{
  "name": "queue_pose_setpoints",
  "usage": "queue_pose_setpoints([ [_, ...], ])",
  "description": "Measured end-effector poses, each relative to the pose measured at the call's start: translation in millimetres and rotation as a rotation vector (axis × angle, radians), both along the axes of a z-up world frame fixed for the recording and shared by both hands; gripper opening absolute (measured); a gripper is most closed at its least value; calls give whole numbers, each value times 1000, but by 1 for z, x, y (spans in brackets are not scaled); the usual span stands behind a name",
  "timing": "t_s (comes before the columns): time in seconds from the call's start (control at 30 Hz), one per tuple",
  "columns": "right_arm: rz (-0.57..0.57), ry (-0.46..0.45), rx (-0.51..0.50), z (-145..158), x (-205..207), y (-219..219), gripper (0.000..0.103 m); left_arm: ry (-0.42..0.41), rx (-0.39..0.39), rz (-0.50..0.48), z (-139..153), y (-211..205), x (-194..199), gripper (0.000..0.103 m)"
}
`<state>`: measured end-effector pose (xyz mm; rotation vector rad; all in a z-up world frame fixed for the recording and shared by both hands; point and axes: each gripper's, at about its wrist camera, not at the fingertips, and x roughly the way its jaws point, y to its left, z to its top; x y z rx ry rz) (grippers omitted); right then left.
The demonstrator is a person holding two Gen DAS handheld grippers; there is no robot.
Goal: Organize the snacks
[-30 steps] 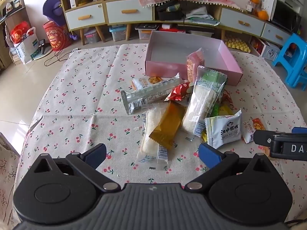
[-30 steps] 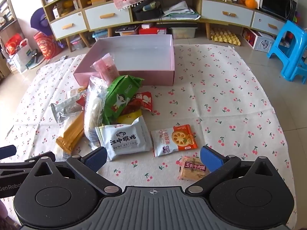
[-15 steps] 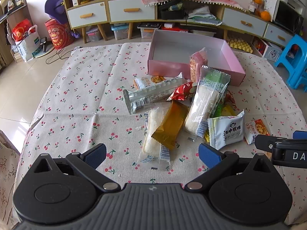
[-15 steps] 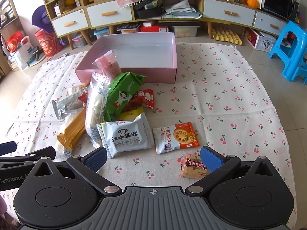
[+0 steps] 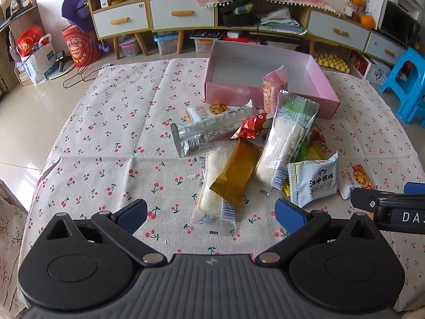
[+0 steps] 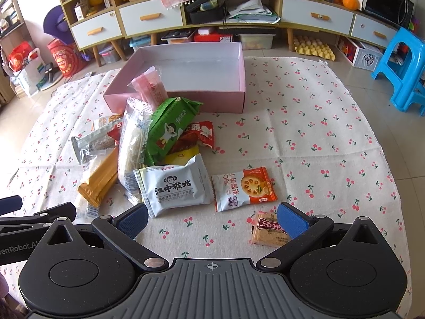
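Your left gripper hovers with jaws wide and empty, just short of the clear cake packet under the amber packet. Your right gripper is likewise spread wide and empty, between the white monkey-print packet and the small tan cracker packet. The snack pile lies on the cherry-print cloth, in front of the pink box, with one pink packet leaning against the box's near wall.
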<state>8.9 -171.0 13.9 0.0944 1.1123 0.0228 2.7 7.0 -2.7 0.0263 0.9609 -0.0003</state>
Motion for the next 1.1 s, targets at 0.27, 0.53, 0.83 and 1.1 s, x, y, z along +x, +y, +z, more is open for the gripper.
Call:
queue_pose_setpoints([
  [0.27,-2,3,2,-1,0,0,103,-1,0,0,0,0,0,103],
  [0.53,-2,4,3,-1,0,0,103,1,0,-1,0,0,0,103],
  [0.83,-5,3,7,0,-1,-1,103,3,4,2,-1,-2,-1,102],
  [1.1,-9,10,5,-1,0,0,103,3,-6,4,1,1,0,103],
])
